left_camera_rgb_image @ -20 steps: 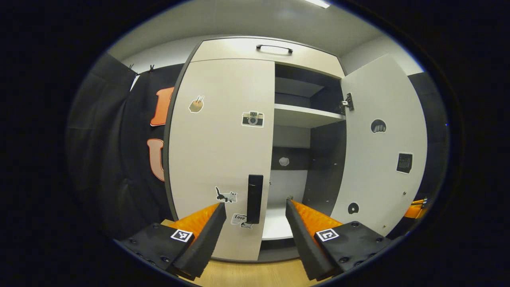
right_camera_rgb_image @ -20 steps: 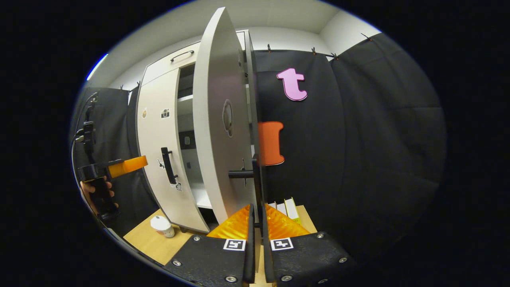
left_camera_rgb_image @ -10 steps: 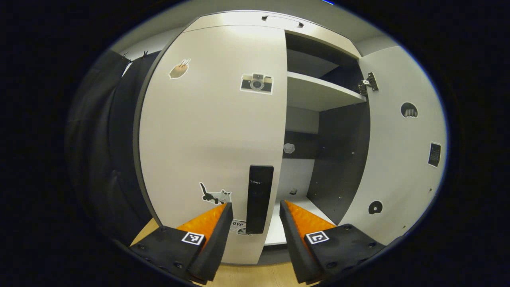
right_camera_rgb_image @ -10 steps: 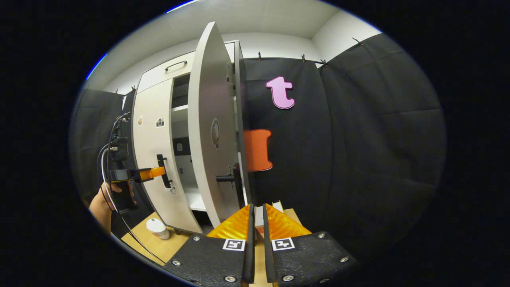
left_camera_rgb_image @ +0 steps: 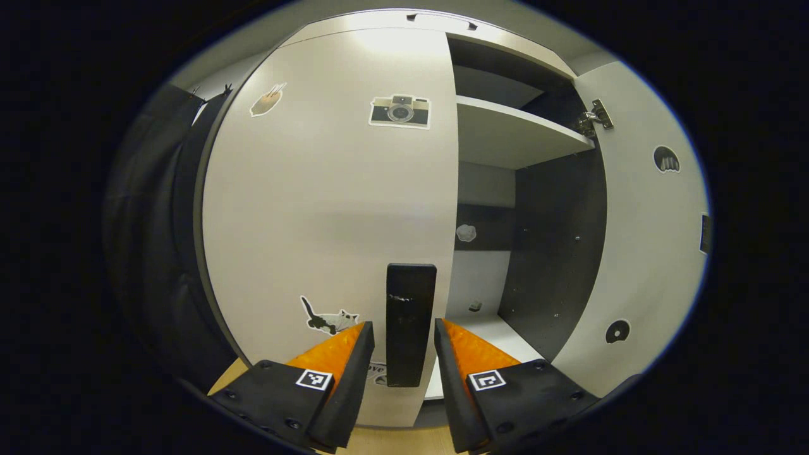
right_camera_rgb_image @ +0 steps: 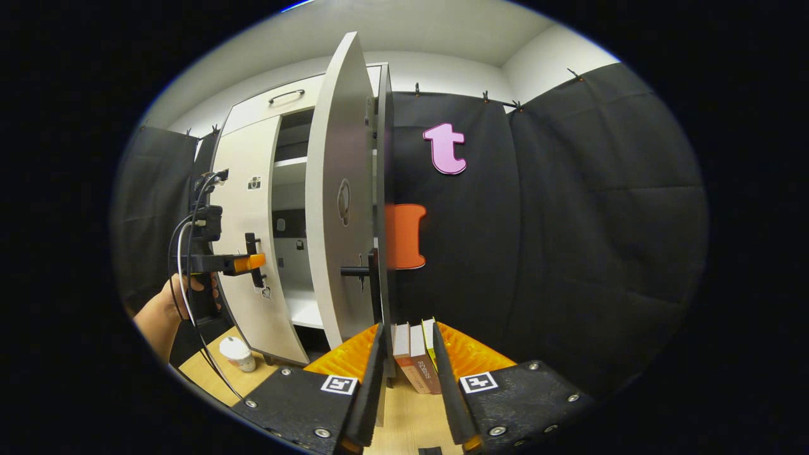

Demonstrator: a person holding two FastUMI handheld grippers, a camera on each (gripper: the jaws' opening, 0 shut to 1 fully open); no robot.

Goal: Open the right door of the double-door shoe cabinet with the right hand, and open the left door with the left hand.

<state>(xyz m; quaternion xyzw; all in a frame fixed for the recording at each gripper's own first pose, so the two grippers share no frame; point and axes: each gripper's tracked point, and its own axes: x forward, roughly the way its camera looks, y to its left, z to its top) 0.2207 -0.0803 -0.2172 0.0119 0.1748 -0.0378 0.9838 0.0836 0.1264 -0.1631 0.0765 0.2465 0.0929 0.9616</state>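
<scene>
Straddling the left handle (left_camera_rgb_image: pixel 411 322) at lower centre, the left gripper (left_camera_rgb_image: pixel 403 354) is parted, seemingly untouching; closed off-centre, it may slip. The right gripper (right_camera_rgb_image: pixel 404 379) gapes, empty.

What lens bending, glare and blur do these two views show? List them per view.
Left gripper view: the pale closed left door bulges outward, with soft glare near its top; everything stays sharp. Right gripper view: the open right door curves like a blade, evenly lit, without motion blur.

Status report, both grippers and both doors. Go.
Left gripper open, jaws straddling left door handle, not gripping. Right gripper open, off right door, which stands wide. Left door shut. Nothing blocking.
</scene>
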